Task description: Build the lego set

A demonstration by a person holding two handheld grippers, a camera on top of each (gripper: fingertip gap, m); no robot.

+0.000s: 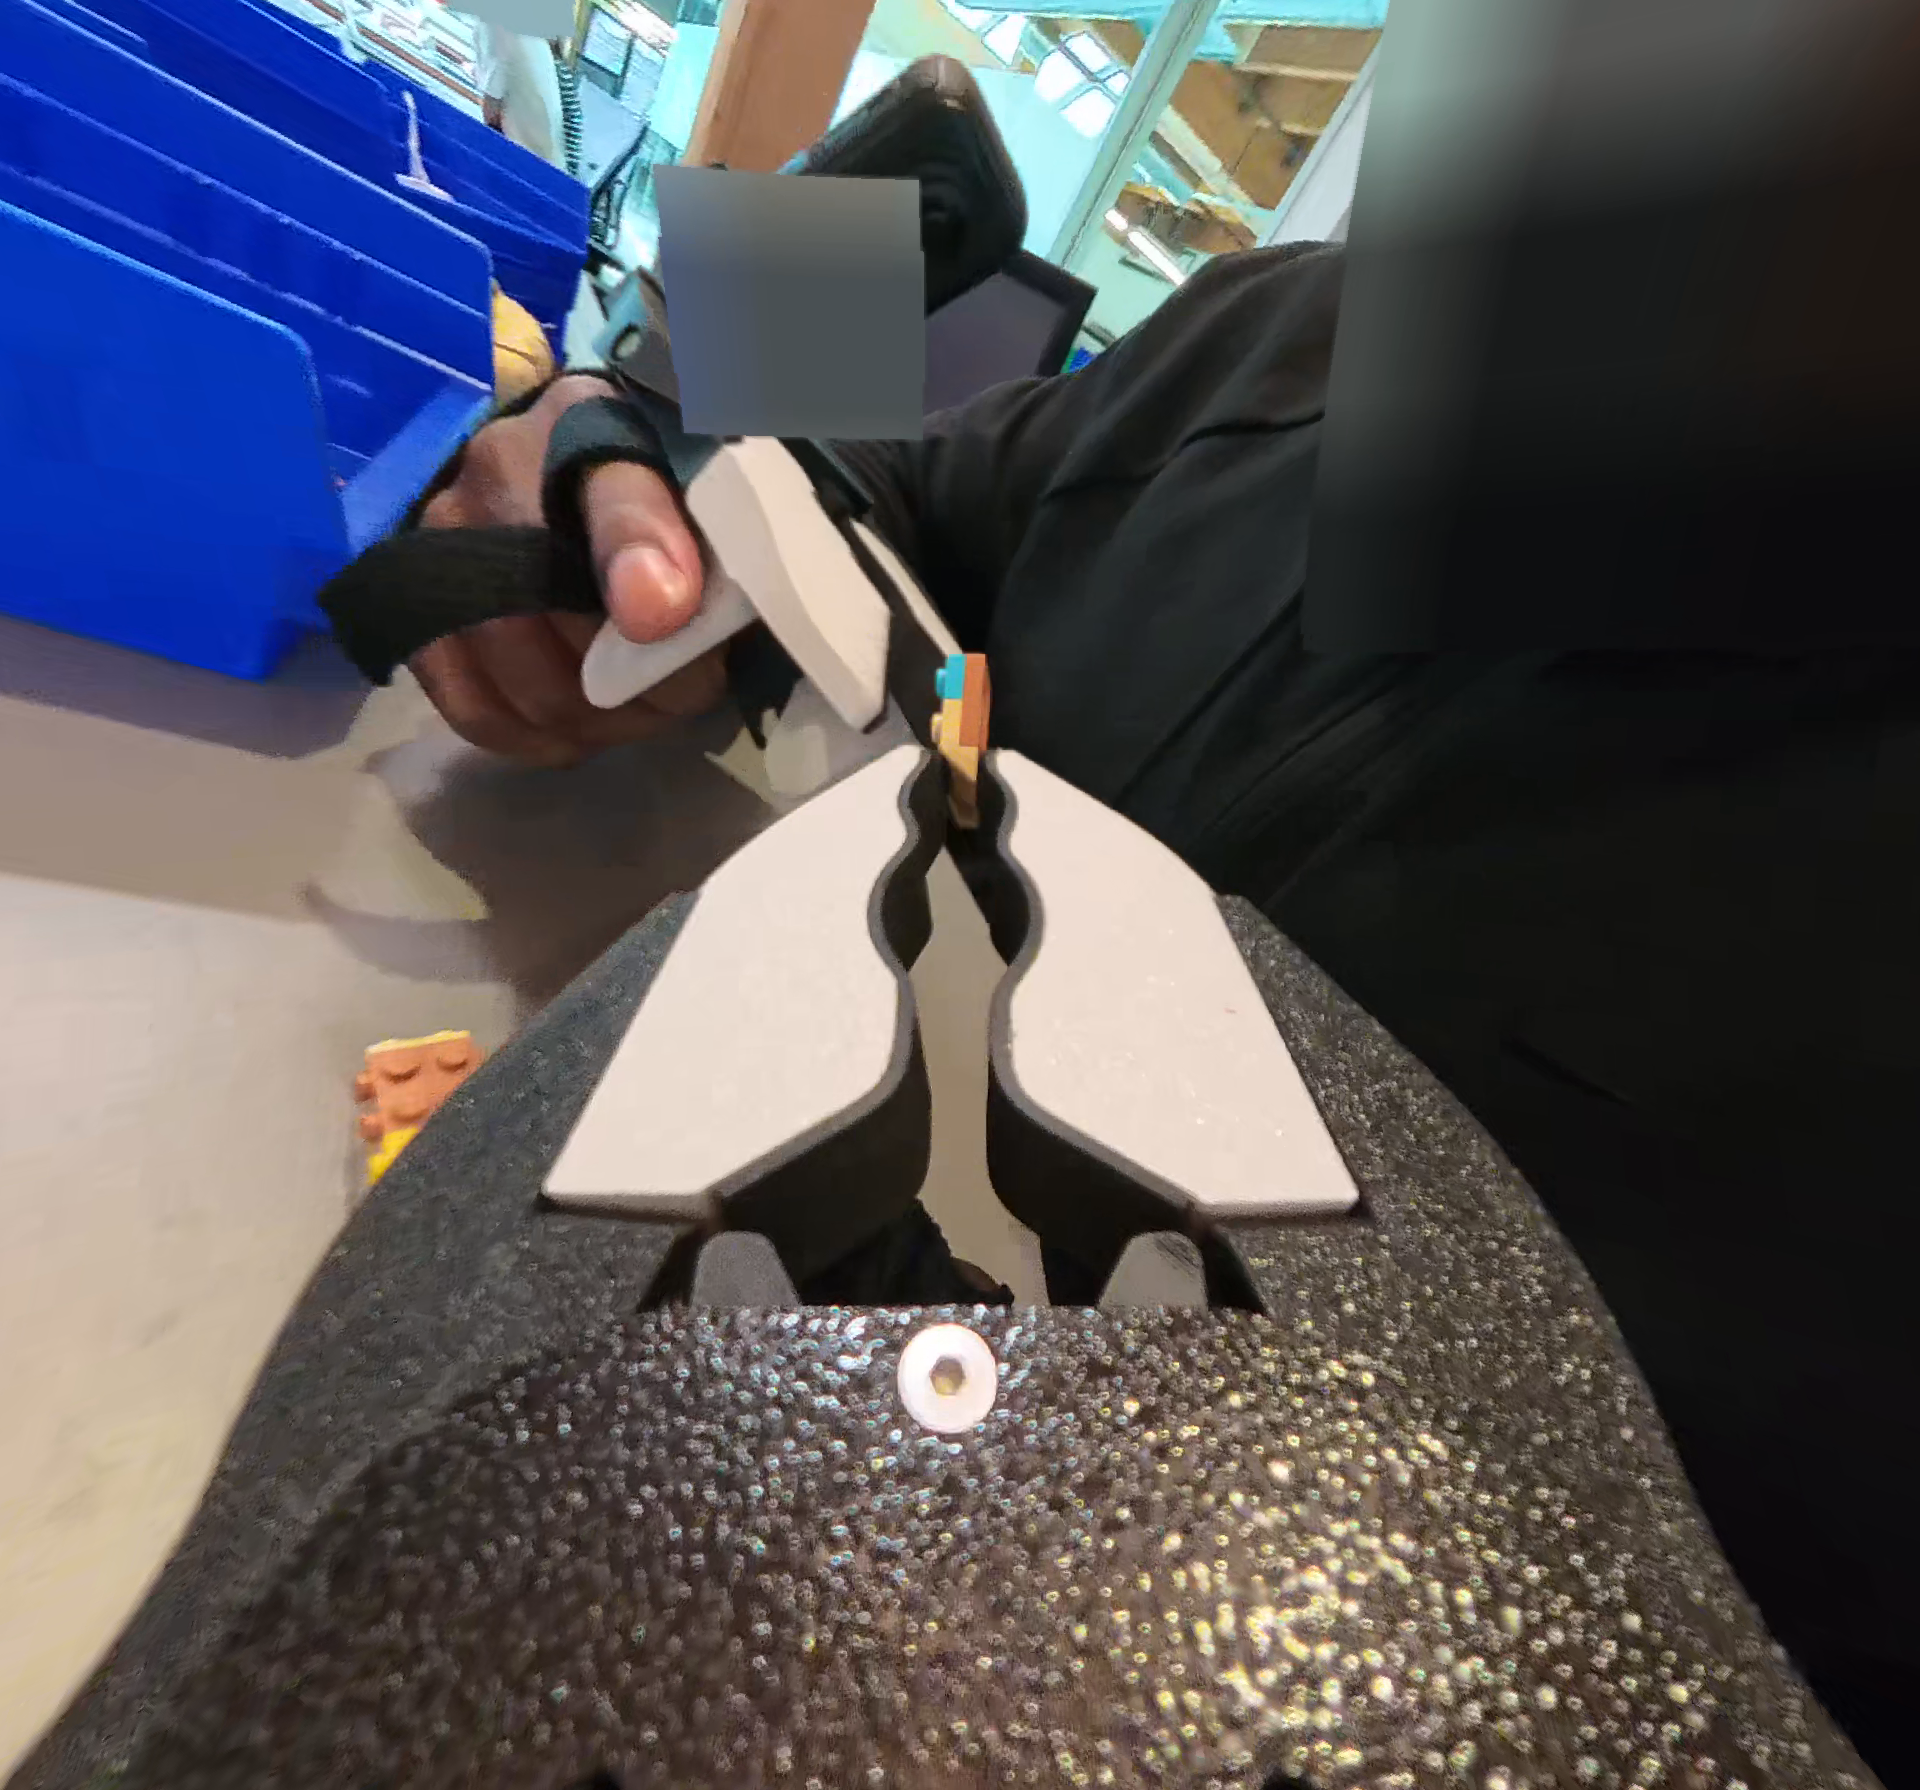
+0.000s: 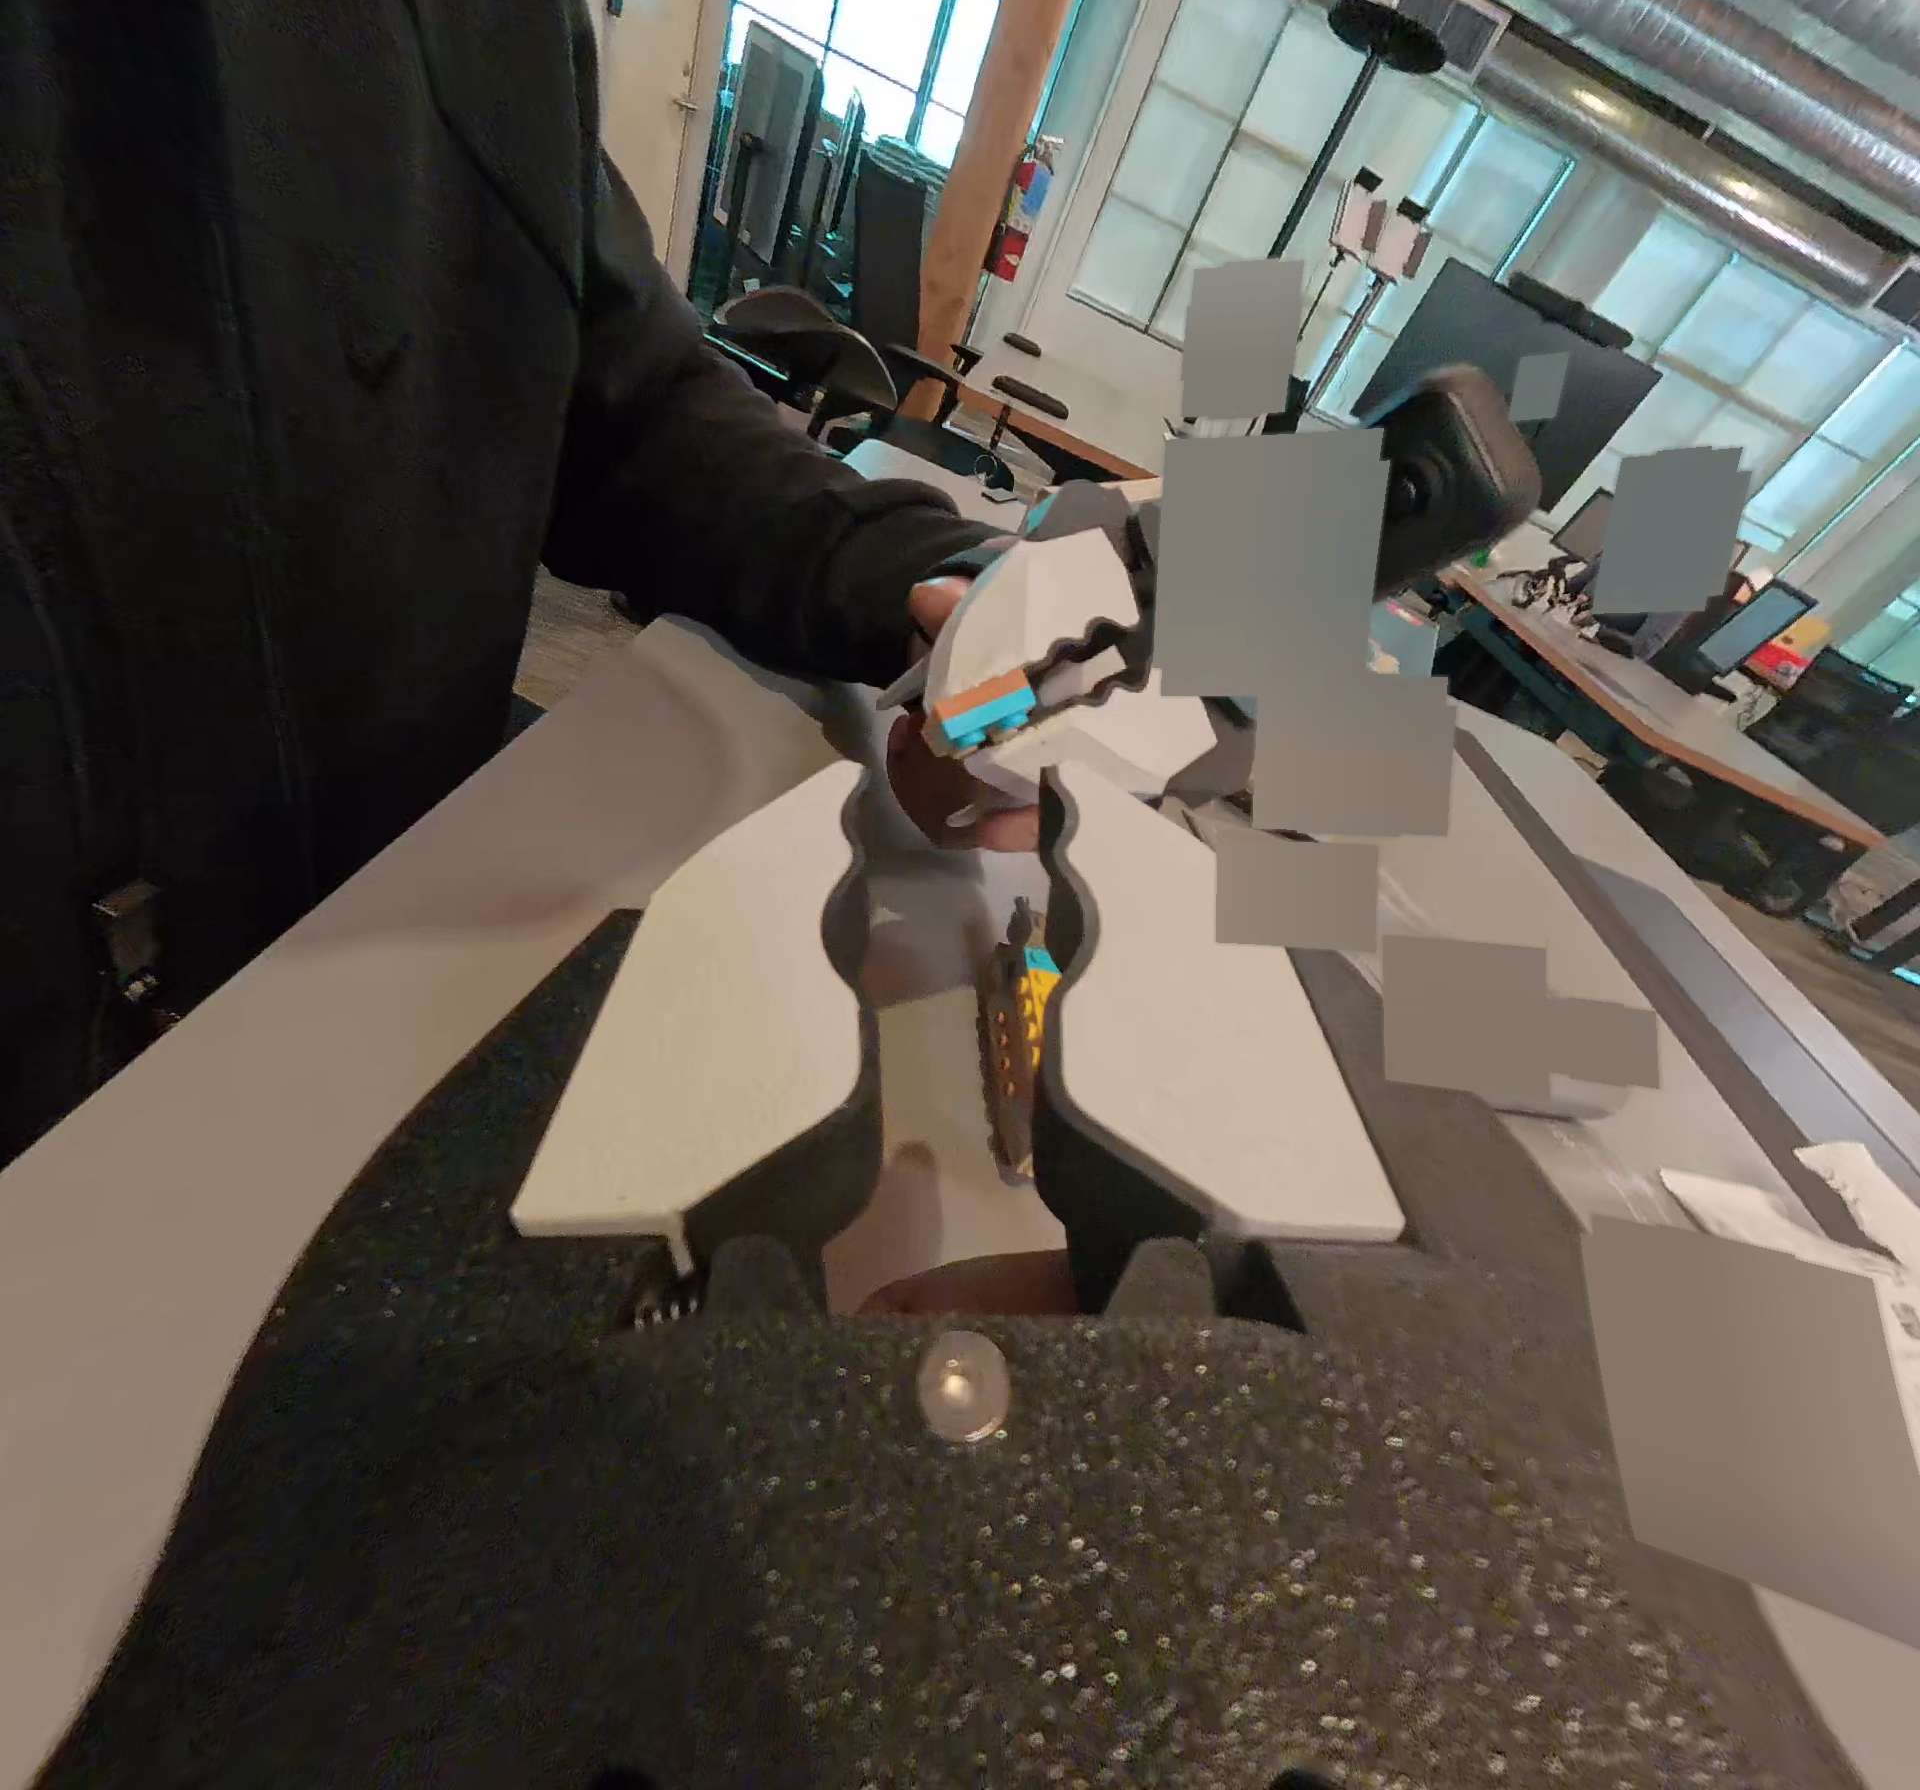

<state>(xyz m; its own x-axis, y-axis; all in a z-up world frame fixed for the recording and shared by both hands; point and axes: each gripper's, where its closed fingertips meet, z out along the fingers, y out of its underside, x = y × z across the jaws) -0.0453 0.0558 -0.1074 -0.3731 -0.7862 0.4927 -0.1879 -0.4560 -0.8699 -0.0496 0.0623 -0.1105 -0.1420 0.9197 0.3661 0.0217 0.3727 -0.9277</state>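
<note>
My left gripper [image 1: 961, 769] is shut on a small orange, teal and tan lego assembly [image 1: 968, 701], which it holds by the lower end, up in the air above the table. In the right wrist view the same assembly [image 2: 982, 706] sticks out of the left gripper's tips. My right gripper [image 2: 956, 795] is open and empty, just below and in front of the held assembly. One of its white fingers [image 1: 800, 587] shows in the left wrist view, close to the assembly. A second lego assembly, yellow and brown [image 2: 1018, 1034], lies on the grey table [image 2: 364, 961] beneath the right gripper.
Blue storage bins [image 1: 208, 338] stand at the table's left side. An orange and yellow lego piece [image 1: 410, 1091] lies on the table by my left gripper. White papers [image 2: 1766, 1221] lie at the right. A person in a black jacket [image 1: 1351, 597] stands close behind both grippers. Left and right tips are no more than a few centimetres apart.
</note>
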